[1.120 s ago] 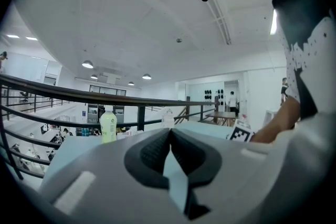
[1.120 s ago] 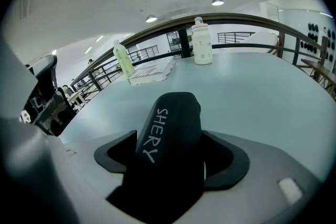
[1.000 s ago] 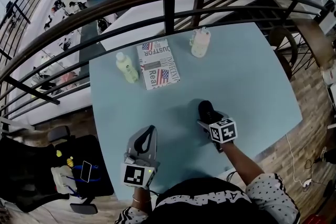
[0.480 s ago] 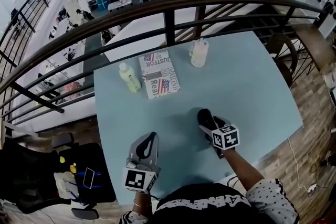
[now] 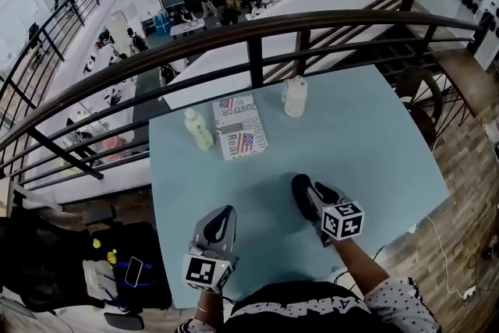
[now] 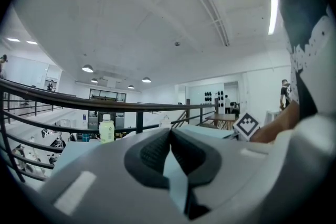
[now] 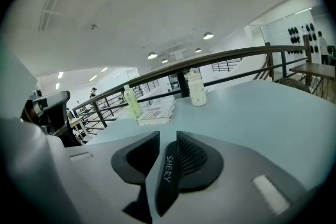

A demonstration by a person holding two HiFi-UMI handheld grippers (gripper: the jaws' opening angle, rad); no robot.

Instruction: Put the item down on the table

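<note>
A slim black item [image 7: 167,176] printed "SHERY" sits between the jaws of my right gripper [image 7: 167,137]. Those jaws have just been closing, and their pads now press on it. In the head view the right gripper [image 5: 306,189] holds the black item [image 5: 304,195] above the near middle of the light blue table [image 5: 374,144]. My left gripper [image 5: 224,213] hovers over the table's near left part. Its pads meet at the tips with nothing between them, as the left gripper view [image 6: 170,131] shows.
At the table's far side stand a pale green bottle [image 5: 198,129] and a white bottle [image 5: 295,96], with a printed magazine [image 5: 239,125] lying flat between them. A dark curved railing [image 5: 249,31] runs behind the table. A chair [image 5: 47,261] stands at the left.
The right gripper's jaws have closed on the black item and lifted it off the table. The left gripper has risen a little. The bottles and magazine have stayed put.
</note>
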